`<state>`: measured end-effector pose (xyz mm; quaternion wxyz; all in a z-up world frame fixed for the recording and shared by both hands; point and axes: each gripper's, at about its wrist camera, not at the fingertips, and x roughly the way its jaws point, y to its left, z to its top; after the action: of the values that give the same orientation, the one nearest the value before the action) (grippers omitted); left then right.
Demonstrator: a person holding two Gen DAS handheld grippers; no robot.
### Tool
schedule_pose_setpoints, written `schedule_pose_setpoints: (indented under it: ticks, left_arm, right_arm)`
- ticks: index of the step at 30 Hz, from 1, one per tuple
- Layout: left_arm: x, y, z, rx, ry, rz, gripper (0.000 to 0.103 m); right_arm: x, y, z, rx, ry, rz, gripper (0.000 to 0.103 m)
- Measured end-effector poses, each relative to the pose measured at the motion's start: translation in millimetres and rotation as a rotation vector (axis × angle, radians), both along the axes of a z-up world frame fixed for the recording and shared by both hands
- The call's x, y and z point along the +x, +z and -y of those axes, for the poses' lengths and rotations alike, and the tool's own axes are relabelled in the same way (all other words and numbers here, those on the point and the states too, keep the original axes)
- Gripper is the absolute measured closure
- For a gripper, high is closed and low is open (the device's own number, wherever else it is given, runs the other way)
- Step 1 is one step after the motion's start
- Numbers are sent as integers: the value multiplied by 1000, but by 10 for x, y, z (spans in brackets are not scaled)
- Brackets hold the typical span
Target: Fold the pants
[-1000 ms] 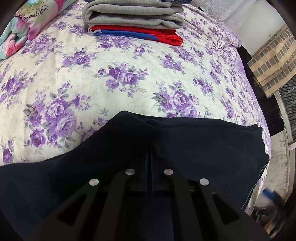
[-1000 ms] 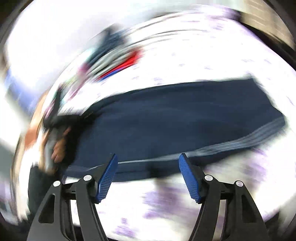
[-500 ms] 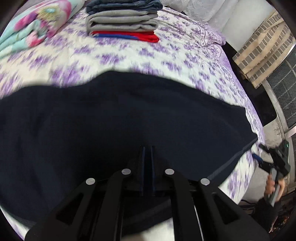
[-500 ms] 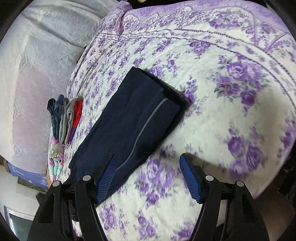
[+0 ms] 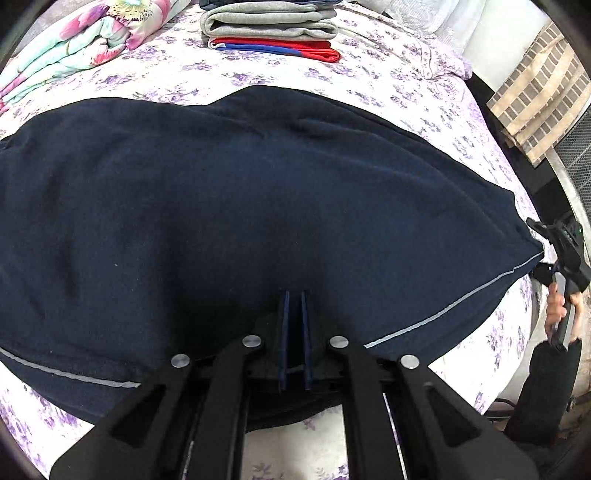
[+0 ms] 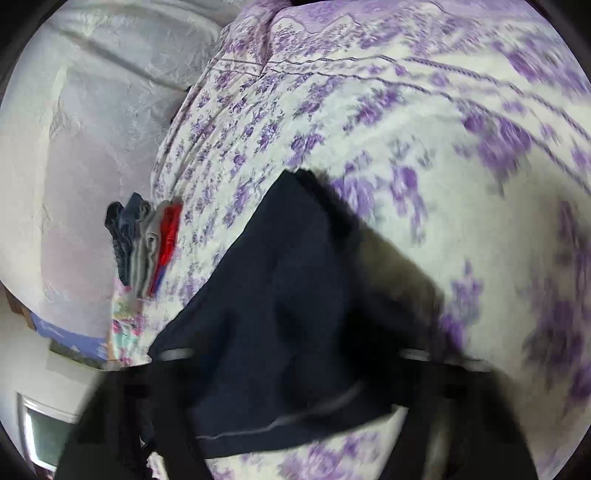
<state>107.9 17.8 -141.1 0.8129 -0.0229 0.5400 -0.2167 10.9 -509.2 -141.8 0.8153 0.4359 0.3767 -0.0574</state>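
Dark navy pants [image 5: 240, 221] with a thin grey side stripe lie spread across the floral bed cover. My left gripper [image 5: 294, 306] is shut on the near edge of the pants. In the left wrist view my right gripper [image 5: 554, 254] is at the far right end of the pants, touching the corner. In the right wrist view the pants [image 6: 288, 314] fill the lower middle and cover the fingertips; the frame is blurred, so the right jaws cannot be read.
A stack of folded clothes [image 5: 269, 27], grey over red, sits at the far side of the bed, also in the right wrist view [image 6: 147, 247]. A folded flowered quilt [image 5: 74, 48] lies far left. The bed edge [image 5: 517, 184] drops off at right.
The right gripper moved in from open and clear of the pants to the pants' end, which now covers its fingers. The left gripper stayed shut on the pants, now seen spread wider.
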Motion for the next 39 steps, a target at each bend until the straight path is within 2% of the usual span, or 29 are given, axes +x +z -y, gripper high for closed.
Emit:
schedule_pose_setpoints:
  ticks: [2,4,6,8,11,14,18,20,24,26,29,32,35,39]
  left_arm:
    - [-7,7,-3,0,14,-3,98]
    - [-25,63,44,11,18,3,98]
    - [-23,158,217,-23,-32,-7,98]
    - [-23,275,449,-53,-86,-12,98]
    - [40,476,1029,-105,-189,-5,98]
    - [128,548,1575,-140,-256,2,98]
    - [182,459,2153,-188,-333,-65,98]
    - [171,321,2392,-169,-357,-92,98]
    - [126,-32,2593,-109,-357,-153,98]
    - [124,-40,2561,-123,-347,-150,98]
    - [66,106,2385,-148,-341,-143,98]
    - [18,341,1988,-194,-305,-88,98]
    - [66,534,1397,-213,-202,-32,98]
    - [110,688,396,-133,12,86,98]
  right_arm:
    - [-4,-34,31,32,2,19,78]
    - [-13,1,13,0,9,23,78]
    - [-26,75,-29,-35,17,27,78]
    - [-62,215,-92,-64,37,59,78]
    - [-108,473,-209,-85,83,129,78]
    - [-122,727,-365,-122,133,178,78]
    - [-166,931,-513,-150,177,219,78]
    - [-185,981,-550,-160,189,232,79]
    - [-137,972,-592,-159,209,225,82]
    - [-99,961,-617,-162,215,216,82]
    - [-66,947,-616,-175,207,198,83]
    - [-93,943,-577,-190,177,187,85]
    - [-116,982,-650,-251,177,182,86]
    - [-115,1107,-971,-405,206,167,87]
